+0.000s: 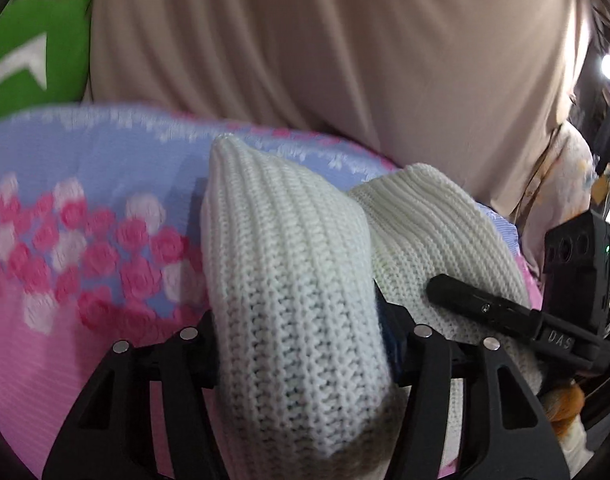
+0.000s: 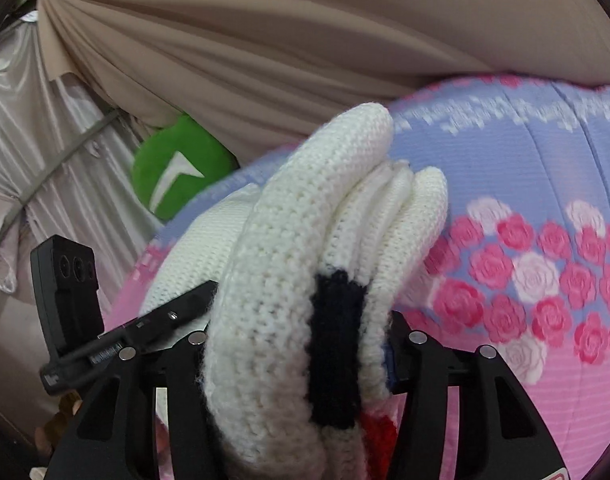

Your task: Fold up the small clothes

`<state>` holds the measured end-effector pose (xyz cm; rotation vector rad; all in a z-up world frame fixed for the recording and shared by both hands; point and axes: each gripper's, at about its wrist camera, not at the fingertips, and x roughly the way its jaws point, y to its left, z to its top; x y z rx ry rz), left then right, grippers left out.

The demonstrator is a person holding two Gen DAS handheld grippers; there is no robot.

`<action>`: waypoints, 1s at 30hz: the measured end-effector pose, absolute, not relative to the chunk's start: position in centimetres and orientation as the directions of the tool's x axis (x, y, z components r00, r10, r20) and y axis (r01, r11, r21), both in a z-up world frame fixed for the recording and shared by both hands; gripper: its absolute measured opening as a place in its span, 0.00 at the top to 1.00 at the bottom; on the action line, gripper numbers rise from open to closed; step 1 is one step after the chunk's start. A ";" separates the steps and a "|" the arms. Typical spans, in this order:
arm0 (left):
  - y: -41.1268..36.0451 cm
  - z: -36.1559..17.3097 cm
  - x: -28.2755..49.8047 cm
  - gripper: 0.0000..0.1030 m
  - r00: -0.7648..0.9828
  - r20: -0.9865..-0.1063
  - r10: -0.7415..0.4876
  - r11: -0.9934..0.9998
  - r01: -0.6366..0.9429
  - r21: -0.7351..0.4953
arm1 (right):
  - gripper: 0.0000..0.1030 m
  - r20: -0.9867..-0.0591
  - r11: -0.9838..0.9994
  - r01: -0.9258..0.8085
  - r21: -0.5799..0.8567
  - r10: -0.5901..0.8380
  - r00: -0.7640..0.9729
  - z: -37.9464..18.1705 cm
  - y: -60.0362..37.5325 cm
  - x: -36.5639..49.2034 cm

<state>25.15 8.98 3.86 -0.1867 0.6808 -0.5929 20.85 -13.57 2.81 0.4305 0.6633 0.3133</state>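
Note:
A cream ribbed knit garment (image 1: 281, 240) is bunched thick between the jaws of my left gripper (image 1: 301, 340), which is shut on it. The other end of the same knit (image 2: 305, 208), with a black patch (image 2: 337, 348) and a bit of red low down, fills my right gripper (image 2: 297, 344), also shut on it. Both bundles are held just above the bed cover. The right gripper's finger (image 1: 485, 304) lies against the knit at the right of the left wrist view. At the left of the right wrist view, the left gripper's finger (image 2: 157, 320) shows.
Under the garment spreads a pink and lavender bed cover (image 1: 85, 248) (image 2: 525, 264) printed with roses. A green cushion (image 1: 37, 52) (image 2: 177, 172) sits at its far edge. A beige curtain (image 1: 305, 40) hangs behind, and silvery fabric (image 2: 33, 120) hangs at the left.

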 end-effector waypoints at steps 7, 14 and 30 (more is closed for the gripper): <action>10.5 1.0 26.7 0.34 0.645 -0.598 -0.475 0.879 0.380 -0.288 | 0.43 -0.612 0.869 -0.007 0.495 0.355 0.706 0.4 -15.5 22.1; 12.2 6.7 21.5 0.34 0.771 -0.490 -0.406 0.914 0.331 -0.235 | 0.51 -0.526 0.952 -0.037 0.303 0.200 0.827 7.2 -13.4 16.8; 10.9 4.2 21.1 0.33 0.695 -0.631 -0.344 0.935 0.312 -0.167 | 0.93 -0.651 0.957 -0.170 0.234 0.284 0.704 5.6 -10.2 14.0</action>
